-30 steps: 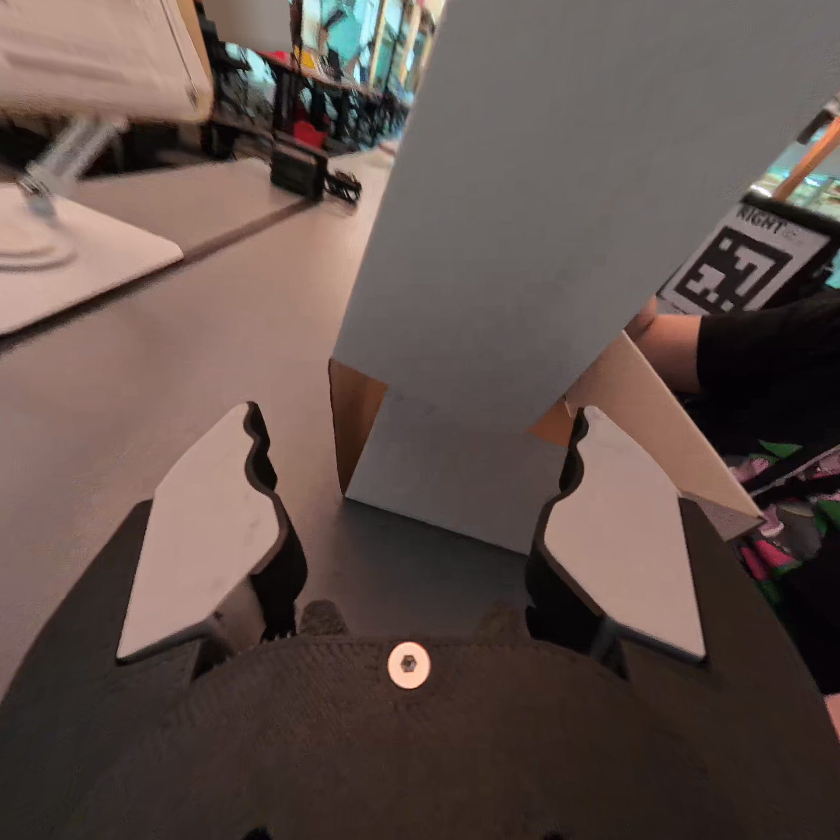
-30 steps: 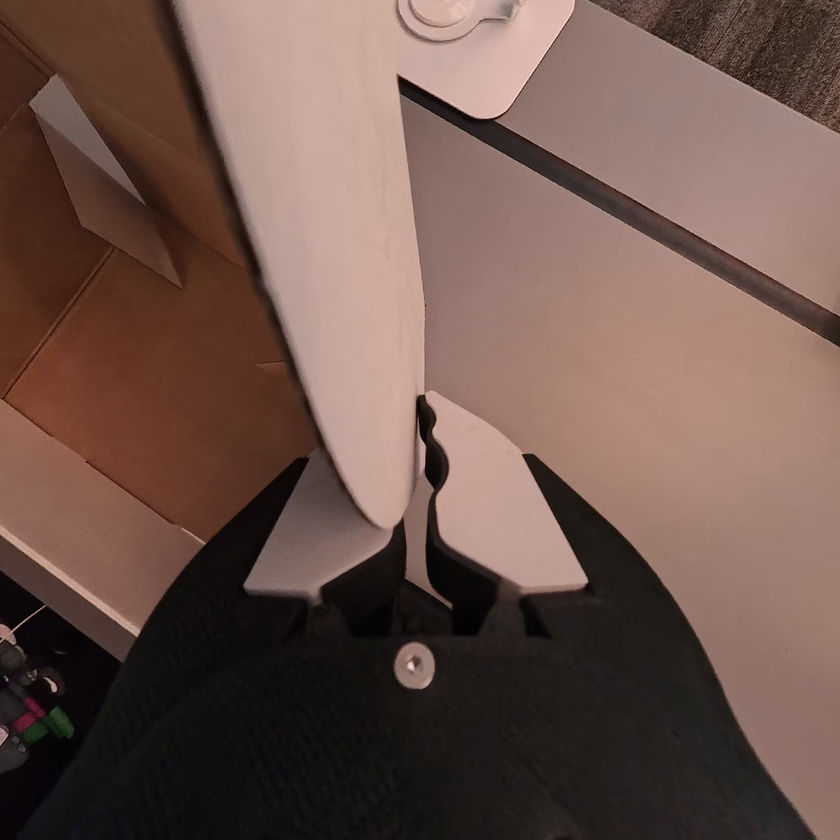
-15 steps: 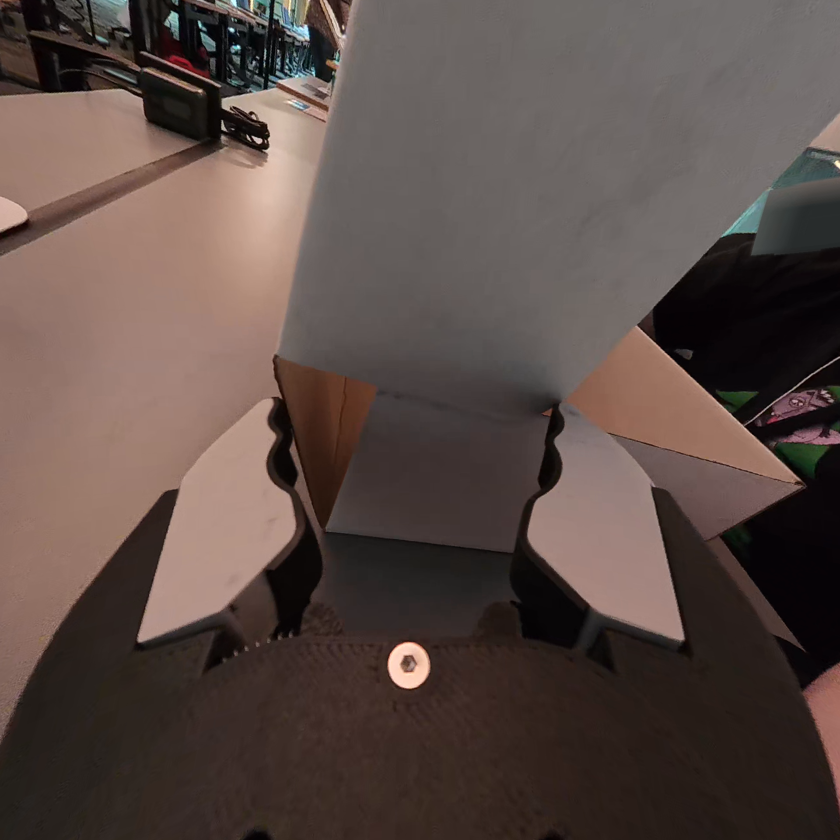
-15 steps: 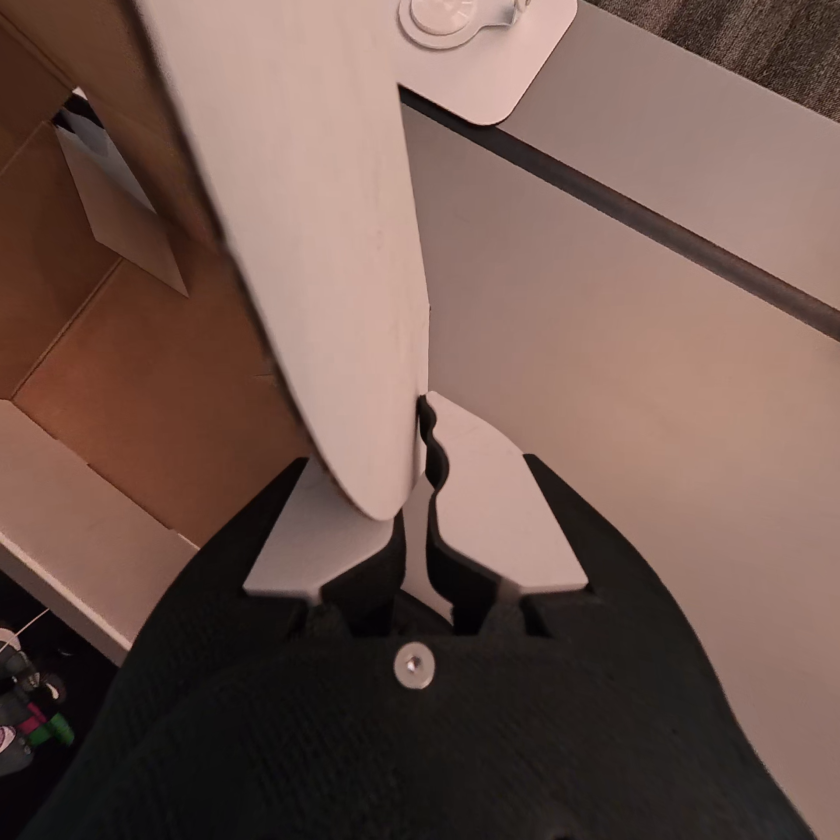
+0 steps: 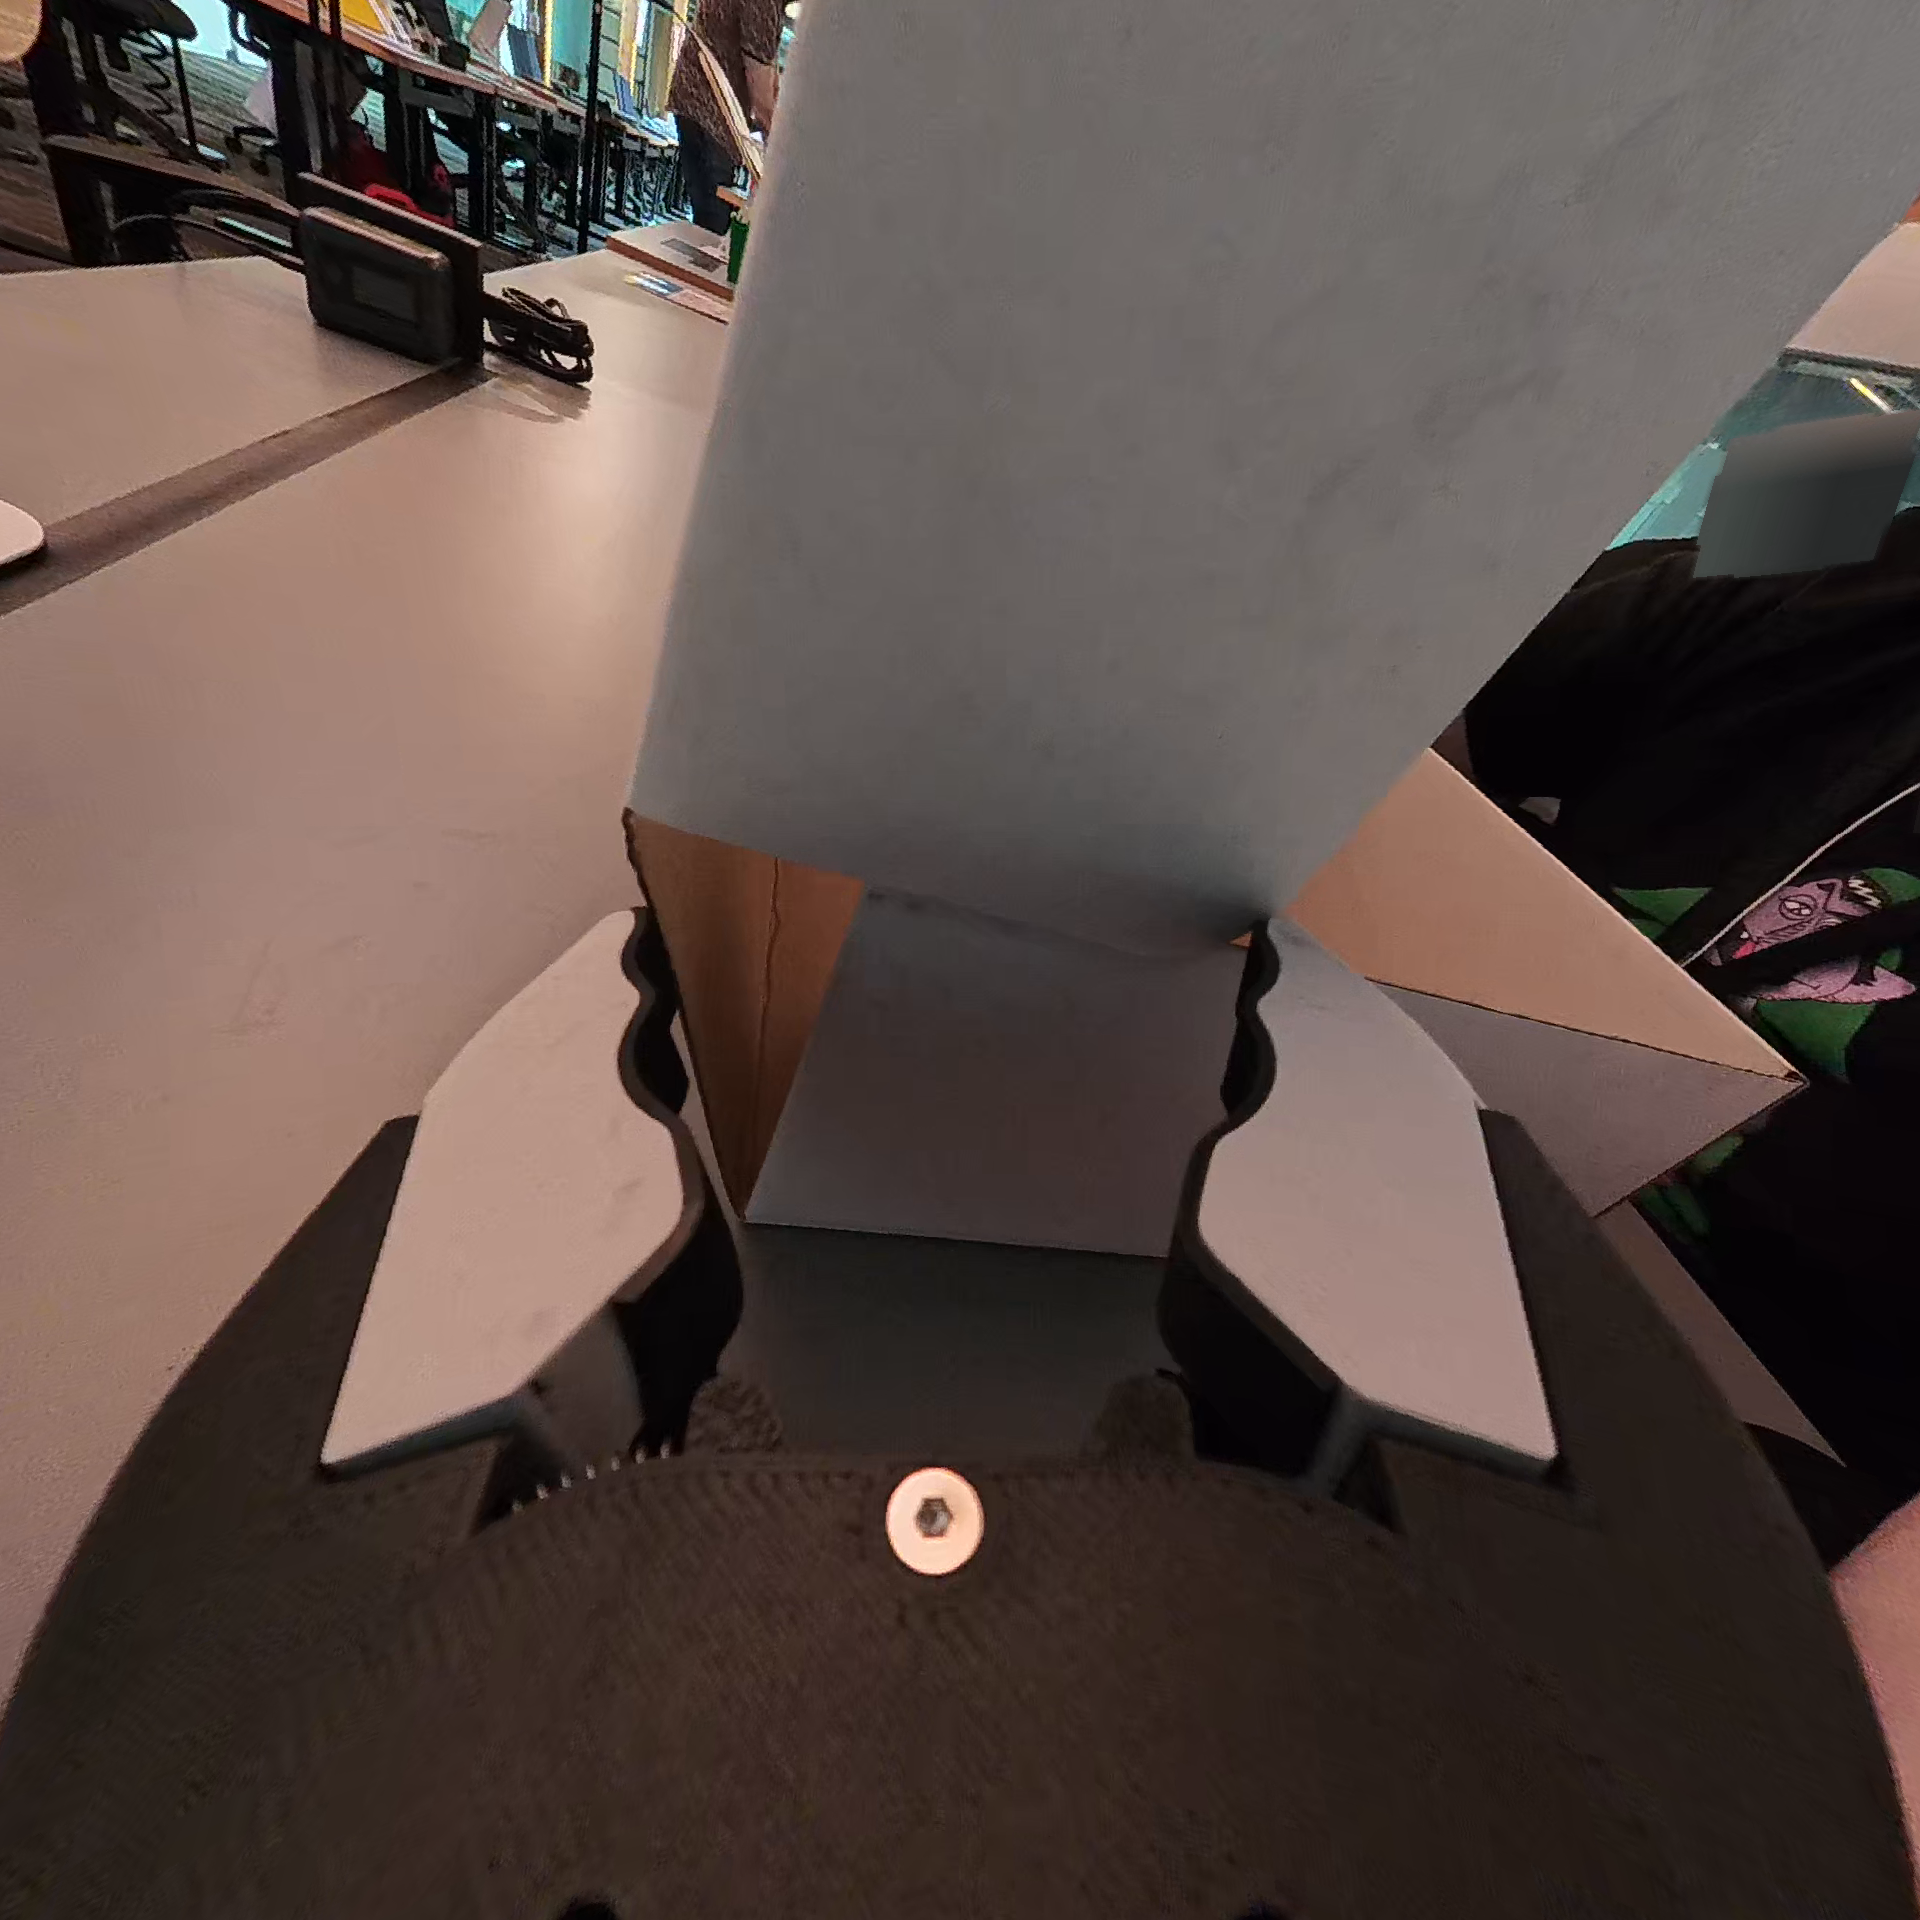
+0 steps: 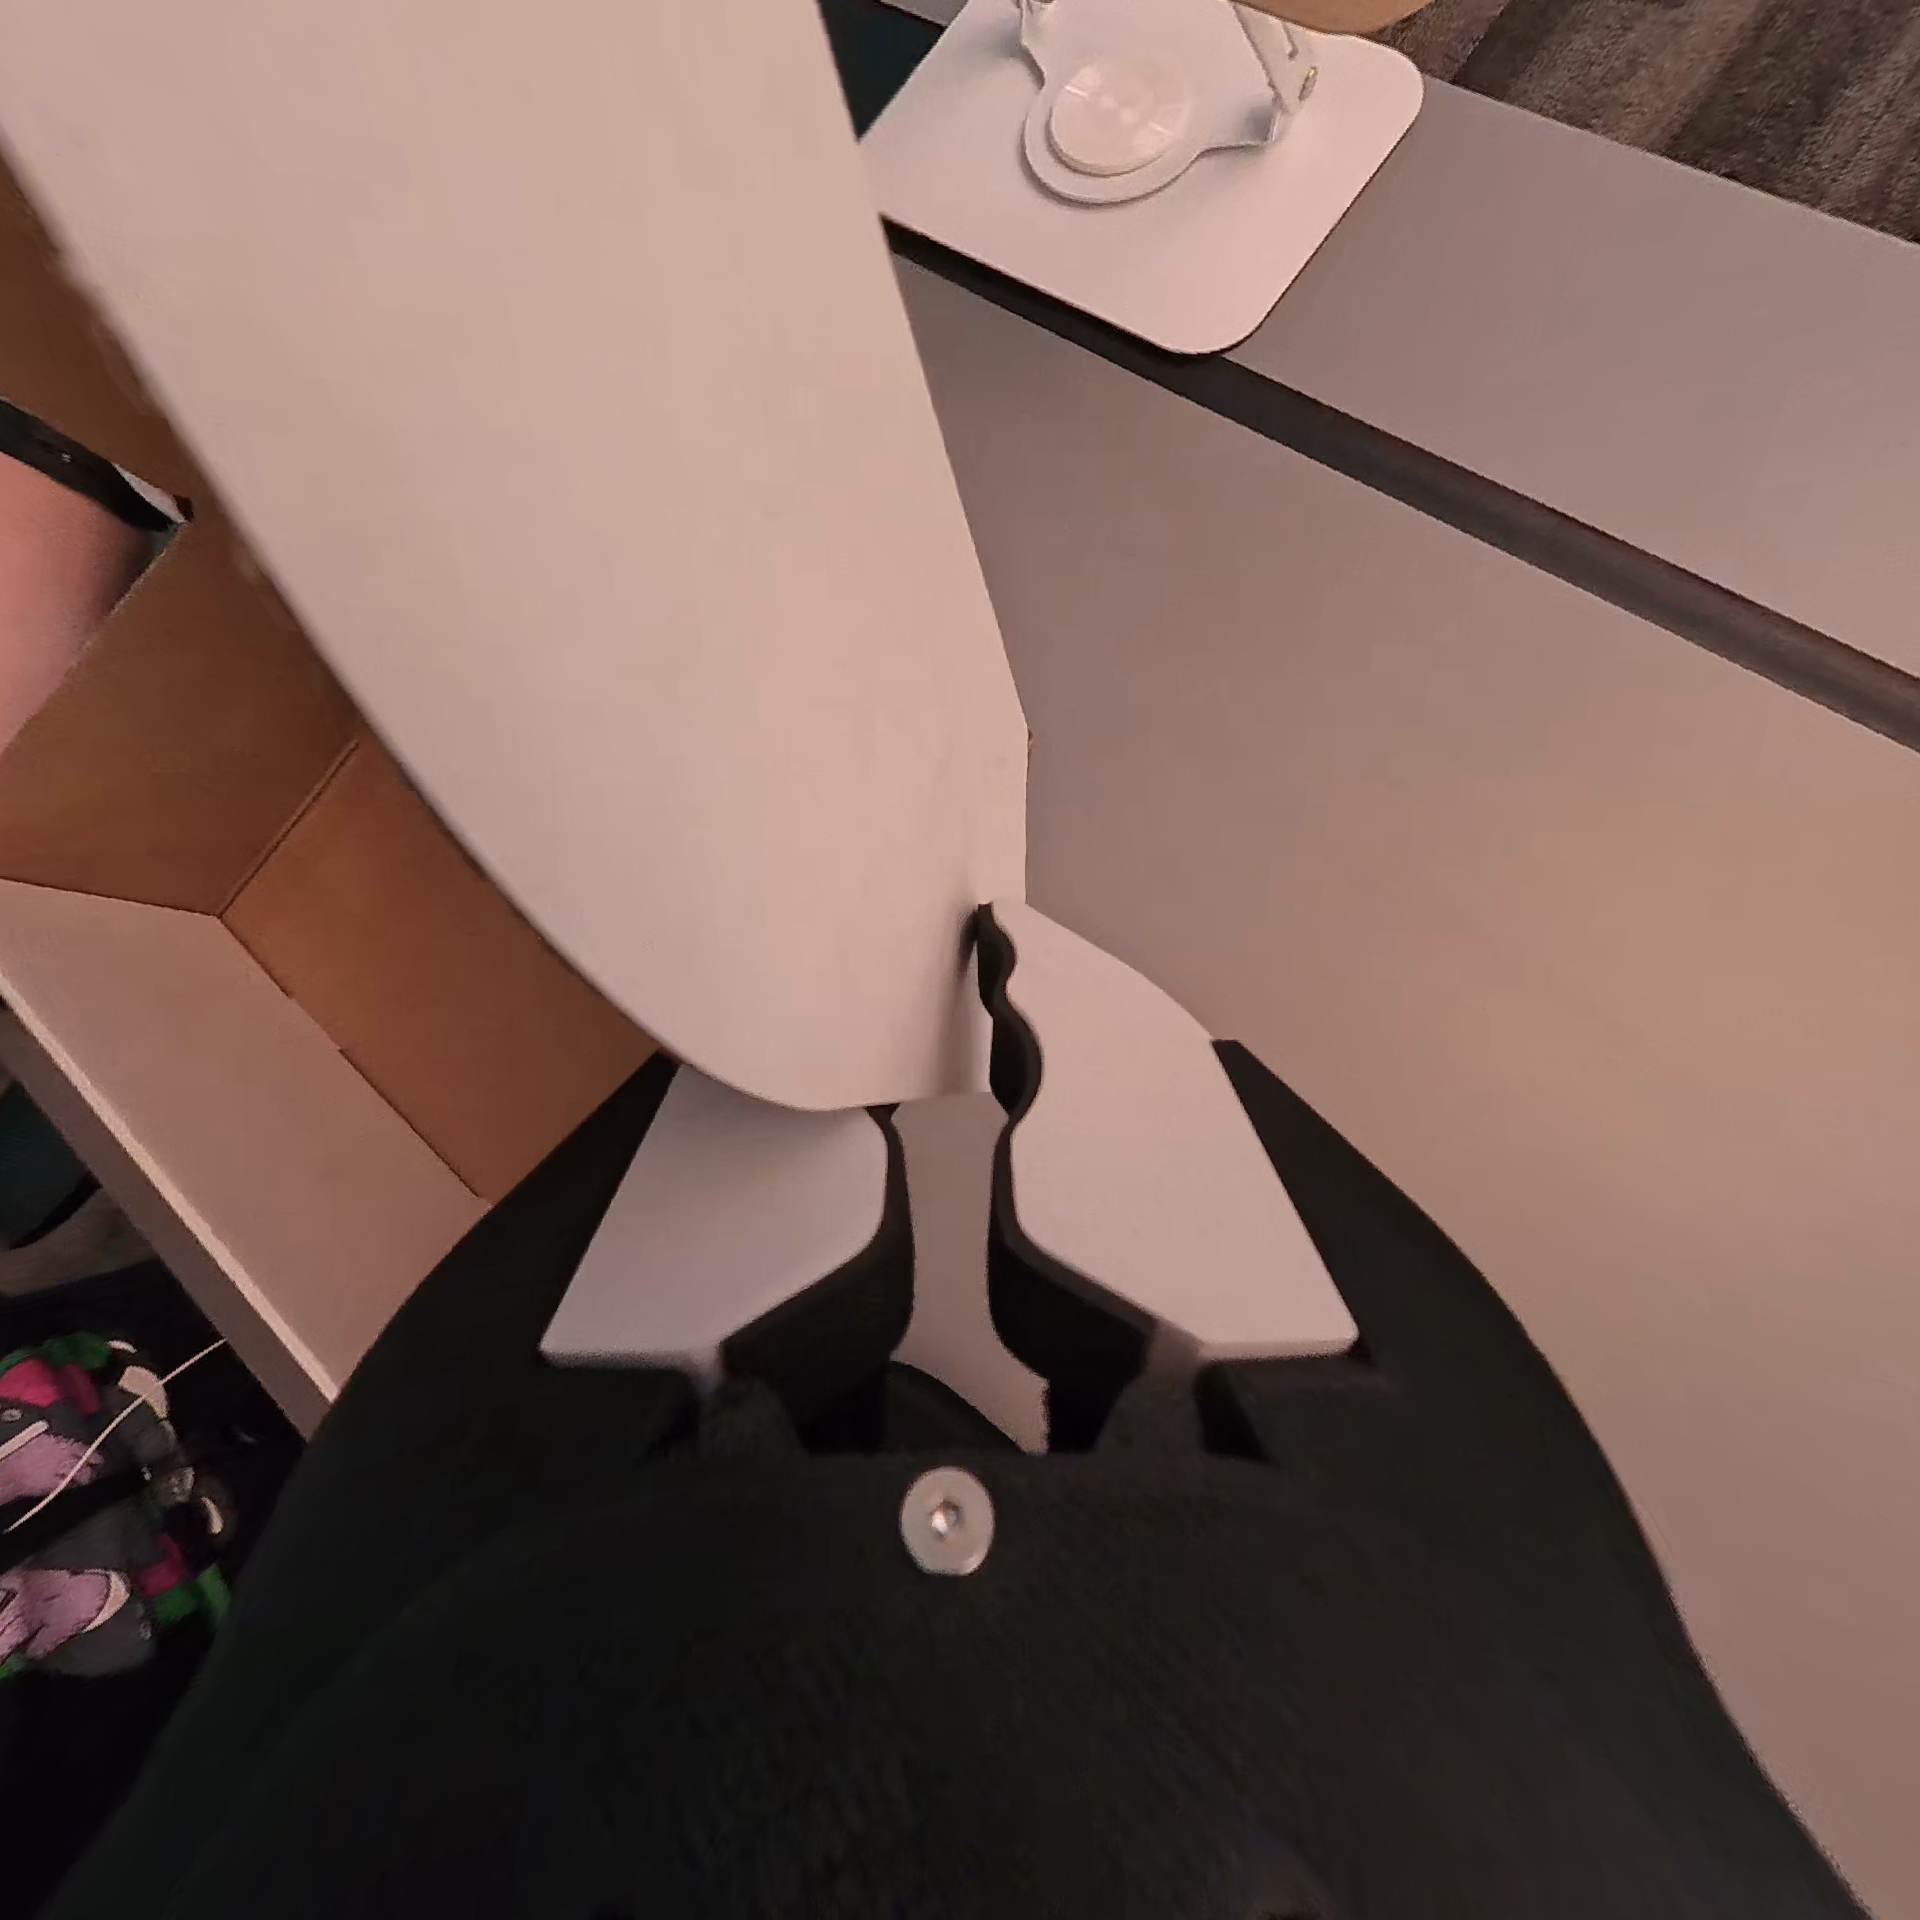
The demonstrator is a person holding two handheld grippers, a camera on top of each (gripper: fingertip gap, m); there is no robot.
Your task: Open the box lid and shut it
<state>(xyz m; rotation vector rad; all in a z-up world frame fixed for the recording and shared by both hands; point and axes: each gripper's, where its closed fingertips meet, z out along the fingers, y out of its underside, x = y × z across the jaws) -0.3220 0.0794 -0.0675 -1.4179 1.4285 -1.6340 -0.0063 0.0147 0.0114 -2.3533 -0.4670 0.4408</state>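
Note:
A white cardboard box with a brown inside stands on the grey table. Its lid (image 5: 1143, 468) is raised almost upright. My left gripper (image 5: 951, 935) straddles the box's end wall (image 5: 997, 1081). The left pad lies against the brown side flap (image 5: 727, 987) and the right pad against the far corner, so it is shut on the box. In the right wrist view the lid's rounded front flap (image 6: 582, 520) stands between the fingers of my right gripper (image 6: 935, 987). The right finger (image 6: 1122, 1143) stands a sliver off the flap, and the left fingertip is hidden behind it. The box's brown inside (image 6: 208, 748) shows at the left.
A white monitor stand base (image 6: 1143, 166) sits beyond a dark seam (image 6: 1558, 520) in the table. A black device with a cable (image 5: 384, 291) lies far left. A person in black (image 5: 1714, 727) is close on the right, beside an outward-leaning side flap (image 5: 1507, 935).
My left gripper's fingers have narrowed and come up against the box's end. My right gripper's fingers have parted slightly off the lid flap, which it had pinched, and the view has shifted.

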